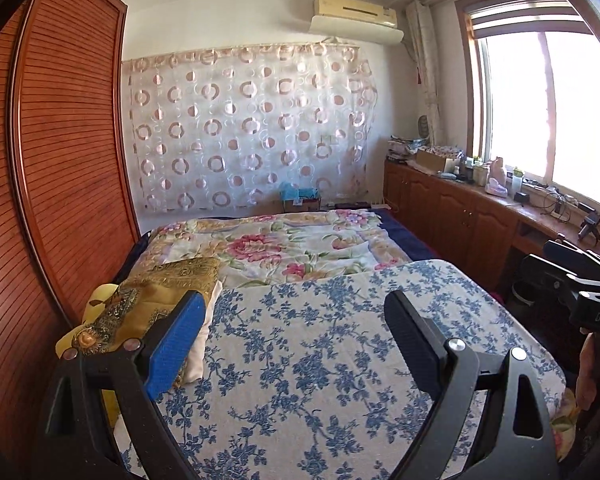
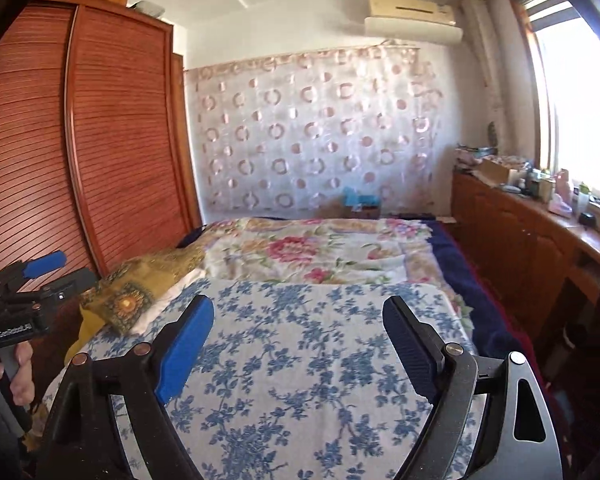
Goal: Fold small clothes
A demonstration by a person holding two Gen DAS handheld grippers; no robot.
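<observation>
Clothes could not be told apart on the bed (image 1: 340,360); only a blue-flowered cover and a gold cushion (image 1: 156,300) beside it showed. You held your left gripper (image 1: 292,344) and right gripper (image 2: 300,344) wide apart above the cover, nothing between their fingers.

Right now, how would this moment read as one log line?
left gripper: open, empty | right gripper: open, empty | blue-flowered cloth: flat on bed | gold folded cloth: at left

Bed (image 1: 400,228) — blue-flowered cloth (image 1: 340,360), gold pillow (image 1: 152,300).
</observation>
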